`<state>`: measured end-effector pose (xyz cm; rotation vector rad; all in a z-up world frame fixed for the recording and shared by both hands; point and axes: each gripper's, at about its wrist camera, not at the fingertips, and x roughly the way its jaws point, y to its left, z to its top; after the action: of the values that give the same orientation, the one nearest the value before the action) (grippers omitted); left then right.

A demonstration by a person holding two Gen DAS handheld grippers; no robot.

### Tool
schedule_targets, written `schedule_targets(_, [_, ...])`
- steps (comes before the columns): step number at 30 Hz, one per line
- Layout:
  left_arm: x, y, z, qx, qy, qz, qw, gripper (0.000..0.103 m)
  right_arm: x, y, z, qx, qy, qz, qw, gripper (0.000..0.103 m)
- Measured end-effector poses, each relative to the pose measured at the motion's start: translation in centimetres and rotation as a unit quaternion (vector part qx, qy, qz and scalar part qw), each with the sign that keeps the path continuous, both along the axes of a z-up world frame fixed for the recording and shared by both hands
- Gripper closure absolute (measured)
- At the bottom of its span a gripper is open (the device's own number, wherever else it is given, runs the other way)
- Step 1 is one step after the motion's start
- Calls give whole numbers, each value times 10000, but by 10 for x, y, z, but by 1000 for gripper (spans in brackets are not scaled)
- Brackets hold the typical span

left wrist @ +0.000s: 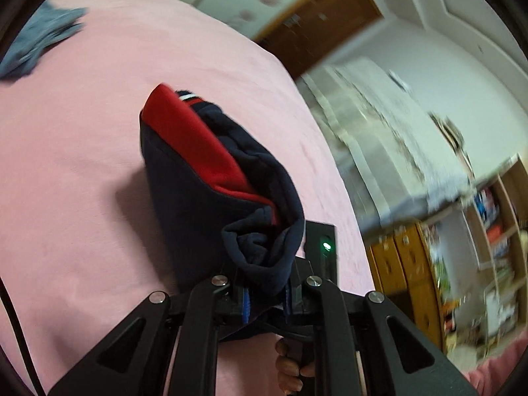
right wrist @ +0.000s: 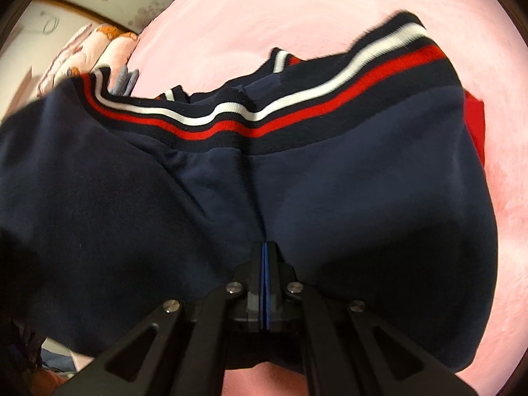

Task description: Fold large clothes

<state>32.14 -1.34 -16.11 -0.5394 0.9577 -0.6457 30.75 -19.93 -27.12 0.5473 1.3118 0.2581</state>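
The navy sweatshirt (right wrist: 330, 198), with its red, white and navy ribbed band (right wrist: 297, 112) and a red panel (left wrist: 194, 145), is bunched and doubled over, lifted above the pink bed (left wrist: 66, 165) and casting a shadow on the sheet beneath it. The left tool (left wrist: 264, 292) pinches a thick rolled wad of the navy cloth between its fingers, which stand a little apart around the bulk. The right tool (right wrist: 265, 257) has its blue pads pressed together on a crease in the body of the garment, just below the band.

My reading is that a fold is midway: the garment is gripped at two points and being carried over onto itself (both views are smeared, so it is likely in motion). The next move calls for lowering it flat onto the sheet with the striped edge lined up, keeping both pinches until the cloth rests, then letting go without dragging the layers askew; the thick knit may spring open if released early.

Farther up the bed lies a crumpled grey-blue garment (left wrist: 39, 39). A patterned pink pillow or blanket (right wrist: 85, 52) sits near the bed's edge. Beyond are a dark wooden door (left wrist: 323, 23), white walls, yellow-wood drawers (left wrist: 406, 257) and cluttered shelves (left wrist: 495, 224).
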Motion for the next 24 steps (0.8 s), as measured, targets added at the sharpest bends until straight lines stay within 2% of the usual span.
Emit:
schedule_targets(5, [-2,-36,9,431,-169,-819,9956,91,-3,-21,-8,599,166,-296,9976,103])
schedule_targets(10, [-1,-49,5,363,-46,-1057,9937,91,-9,-41,-14,1163,269,-558,9913,103])
schedule_targets(15, [-2,-69,-4,594,-37,-1369,9888,91,-24,-65,-11,1668,253,-777,9826,103])
schedule_targets(18, [-6,-87,-9,756,12,-1595,9843,91,-35,-88,1,1710,34,-856,9815,103])
schedule_targets(22, [-12,-105,-20,1177,43,-1913,9744,90,-41,-131,19,1000,-93,-1182,9879,103])
schedule_targets(24, [-15,-116,-32,1418,130,-2047,9684,89,-42,-151,24,746,-149,-1409,9871,103])
